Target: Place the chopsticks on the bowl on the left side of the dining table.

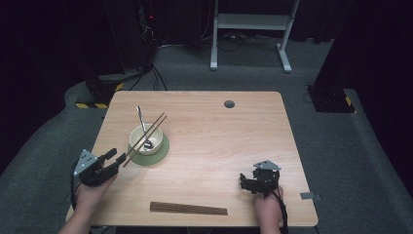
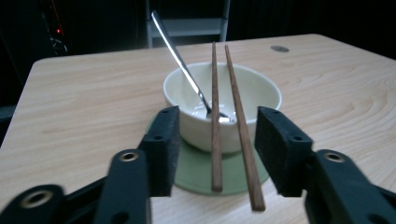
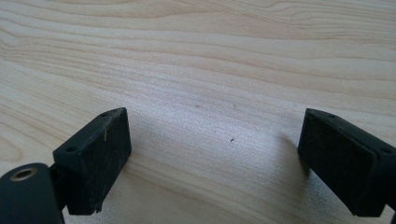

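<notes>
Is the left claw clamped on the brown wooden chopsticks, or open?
Open. The left claw has its pads apart from the brown wooden chopsticks, which rest across the cream bowl.

Dark slatted mat (image 1: 188, 208) near table (image 1: 234, 141) edge.

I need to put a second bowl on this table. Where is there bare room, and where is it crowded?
Bare wood runs from the bowl on its green saucer right to the table edge, between the grommet hole and the right tool. Crowded: the left front, with spoon, chopsticks and left tool. The dark mat takes the front edge.
</notes>
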`<state>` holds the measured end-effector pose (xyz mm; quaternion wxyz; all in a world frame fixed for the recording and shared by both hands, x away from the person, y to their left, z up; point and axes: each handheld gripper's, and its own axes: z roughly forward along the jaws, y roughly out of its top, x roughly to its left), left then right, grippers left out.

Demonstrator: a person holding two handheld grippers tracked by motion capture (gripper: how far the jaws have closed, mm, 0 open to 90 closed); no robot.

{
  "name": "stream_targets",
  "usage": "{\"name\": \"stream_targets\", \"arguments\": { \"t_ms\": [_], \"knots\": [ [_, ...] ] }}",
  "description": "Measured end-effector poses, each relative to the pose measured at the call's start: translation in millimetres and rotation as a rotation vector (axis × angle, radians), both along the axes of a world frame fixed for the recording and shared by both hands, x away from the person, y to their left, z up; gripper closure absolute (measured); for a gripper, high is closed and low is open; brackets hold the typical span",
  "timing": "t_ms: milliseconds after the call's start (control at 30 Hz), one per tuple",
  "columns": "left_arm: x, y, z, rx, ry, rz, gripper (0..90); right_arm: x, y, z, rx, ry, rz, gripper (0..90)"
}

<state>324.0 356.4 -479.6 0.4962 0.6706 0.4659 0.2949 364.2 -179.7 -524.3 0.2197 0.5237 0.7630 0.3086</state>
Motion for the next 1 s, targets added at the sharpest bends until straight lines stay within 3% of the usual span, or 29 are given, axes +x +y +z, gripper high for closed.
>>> {"name": "stream_targets", "arguments": {
  "t_ms": [167,367,600,1000],
  "knots": [
    [-1.5,-5.5,-4.4,0.018,0.022,-0.042,43.5,0.1,0.0,0.0,0.0,0.0,0.001,9.0],
    [4.0,-18.4,-12.5,0.119,0.048,-0.025,47.6,0.1,0.0,0.0,0.0,0.0,0.001,9.0],
    [8.1,-17.0,-15.1,0.127,0.051,0.0,58.8,0.1,0.0,0.0,0.001,0.0,0.001,9.0],
    [10.3,-13.2,-16.6,0.12,0.042,0.032,65.5,0.0,0.0,0.0,0.0,0.001,0.001,9.0]
  ]
}}
